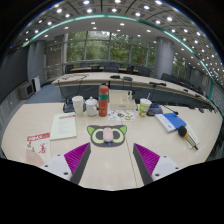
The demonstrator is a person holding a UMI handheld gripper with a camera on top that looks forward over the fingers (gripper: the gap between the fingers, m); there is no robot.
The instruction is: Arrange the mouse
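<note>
the gripper point(110, 160) is spread and empty; the cat-face mouse pad point(104, 134) lies at twelve o'clock on the table point(110, 172). no mouse visible, arranging looks unstarted.

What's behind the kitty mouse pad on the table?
Behind the cat mouse pad stand a red bottle and white cups. No mouse shows. The open gripper hovers nearer than the pad.

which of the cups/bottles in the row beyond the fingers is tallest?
The red-and-green bottle, mid-row: it stands well above the white cup and the cup either side. Gripper open.
</note>
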